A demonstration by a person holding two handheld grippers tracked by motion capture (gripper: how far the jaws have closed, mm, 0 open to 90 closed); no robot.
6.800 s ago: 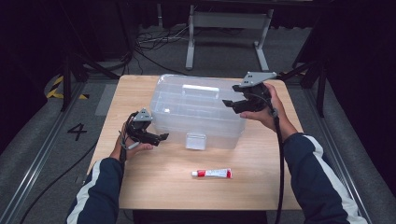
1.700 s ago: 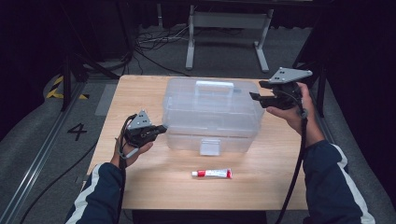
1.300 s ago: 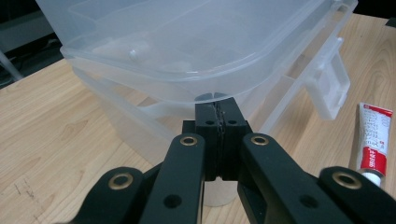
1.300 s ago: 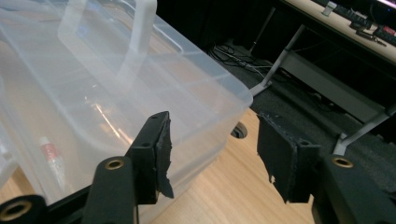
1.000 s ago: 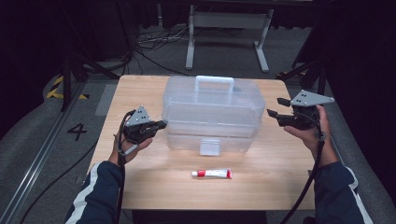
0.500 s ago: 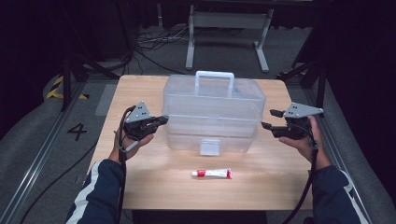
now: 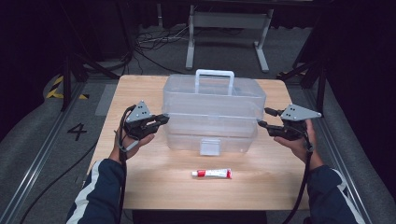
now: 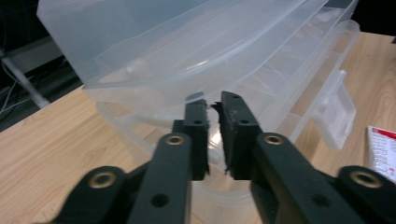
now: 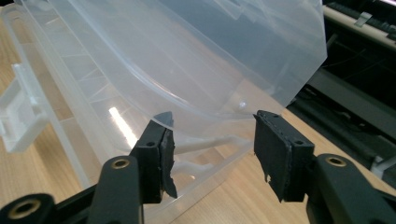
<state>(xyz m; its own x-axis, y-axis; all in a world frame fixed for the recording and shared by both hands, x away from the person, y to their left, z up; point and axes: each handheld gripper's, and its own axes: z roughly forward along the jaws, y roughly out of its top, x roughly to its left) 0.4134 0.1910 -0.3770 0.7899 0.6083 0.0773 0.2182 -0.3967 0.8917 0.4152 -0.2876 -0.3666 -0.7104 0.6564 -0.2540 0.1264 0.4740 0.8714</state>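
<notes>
Hands level at box (image 7: 212, 119) ends; left gripper (image 7: 161, 119) fingers just parting, narrow gap, empty; right gripper (image 7: 264, 117) fingers closing, apart, empty

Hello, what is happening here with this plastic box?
A person works on a clear plastic box on a wooden table with a gripper in each hand. The left gripper is at the box's left end, its jaws a little apart and just opening, with nothing between them. The right gripper is at the right end, its jaws wider but just closing, not yet on the box. The lid looks slightly raised. A small tube lies in front.
</notes>
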